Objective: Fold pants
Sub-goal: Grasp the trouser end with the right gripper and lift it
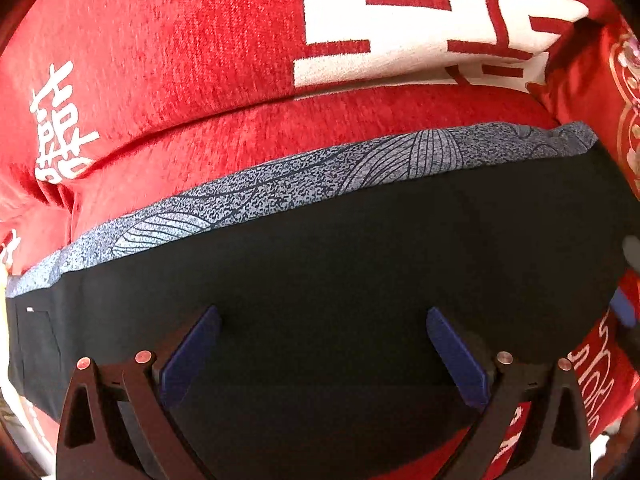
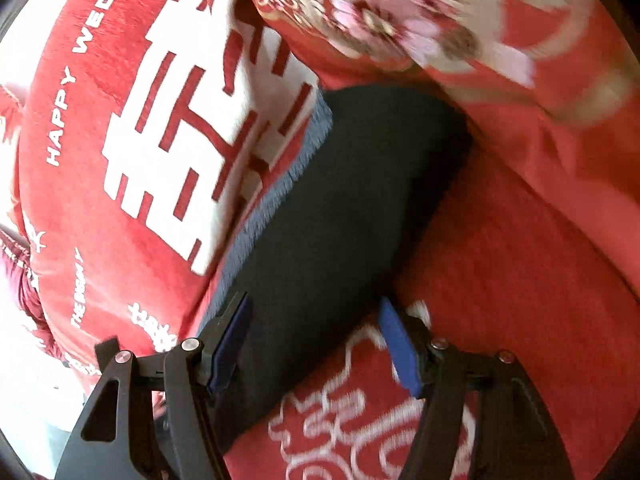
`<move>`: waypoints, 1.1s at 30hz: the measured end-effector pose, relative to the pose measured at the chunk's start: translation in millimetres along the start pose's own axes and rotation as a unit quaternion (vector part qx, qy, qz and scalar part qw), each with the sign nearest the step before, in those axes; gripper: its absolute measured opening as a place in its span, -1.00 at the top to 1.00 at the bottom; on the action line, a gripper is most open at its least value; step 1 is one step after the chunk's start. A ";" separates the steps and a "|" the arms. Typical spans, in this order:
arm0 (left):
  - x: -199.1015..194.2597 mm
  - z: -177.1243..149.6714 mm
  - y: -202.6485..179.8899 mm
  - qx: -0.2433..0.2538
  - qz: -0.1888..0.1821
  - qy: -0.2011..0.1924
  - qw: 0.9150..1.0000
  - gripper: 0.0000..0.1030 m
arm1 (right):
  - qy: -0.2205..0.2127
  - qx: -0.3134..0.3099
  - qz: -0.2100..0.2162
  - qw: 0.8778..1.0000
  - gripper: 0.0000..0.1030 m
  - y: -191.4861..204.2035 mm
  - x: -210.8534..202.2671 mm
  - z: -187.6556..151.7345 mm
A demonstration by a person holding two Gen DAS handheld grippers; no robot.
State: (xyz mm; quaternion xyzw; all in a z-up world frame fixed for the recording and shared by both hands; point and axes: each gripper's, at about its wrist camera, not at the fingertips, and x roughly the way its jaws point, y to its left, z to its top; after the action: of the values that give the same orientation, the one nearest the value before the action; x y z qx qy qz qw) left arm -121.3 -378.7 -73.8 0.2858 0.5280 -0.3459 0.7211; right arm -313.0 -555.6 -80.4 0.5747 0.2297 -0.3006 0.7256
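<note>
Pants [image 1: 360, 264] lay flat on the red blanket [image 1: 180, 60], patterned edge toward the pillow [image 2: 400, 20]. Left gripper [image 1: 323, 344] and right gripper [image 2: 314, 340] both had fingers spread, holding nothing. Risk: a shallow pinch could snag the blanket too, or only the top layer.

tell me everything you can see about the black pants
The pants look like smooth, matte black fabric with a grey band along the far edge, printed with fine dark line patterns. They lie flat in a long strip, apparently already folded over, on a red plush blanket with white characters. In the right wrist view the strip runs diagonally, its grey edge against a red cushion. Both the left tool and right tool are open over the cloth, not gripping it.
</note>
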 end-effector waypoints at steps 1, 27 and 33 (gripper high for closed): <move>0.0 0.3 -1.2 0.001 -0.001 -0.001 1.000 -1.00 | -0.008 -0.004 -0.002 1.000 -0.33 1.7 4.1 3.5; 1.5 21.9 -16.8 0.028 -0.057 -0.012 0.998 -0.69 | 0.019 -0.084 0.001 0.996 0.67 90.4 -14.8 15.2; 2.3 22.6 -10.8 0.030 -0.081 -0.011 0.996 -0.70 | 0.019 -0.140 -0.017 0.990 0.67 120.3 -13.3 4.4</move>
State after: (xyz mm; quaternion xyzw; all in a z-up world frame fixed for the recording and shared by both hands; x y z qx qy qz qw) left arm -116.8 -403.2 -70.2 0.2599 0.5307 -0.4222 0.6875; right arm -238.3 -538.6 13.5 0.4687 0.2930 -0.2672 0.7894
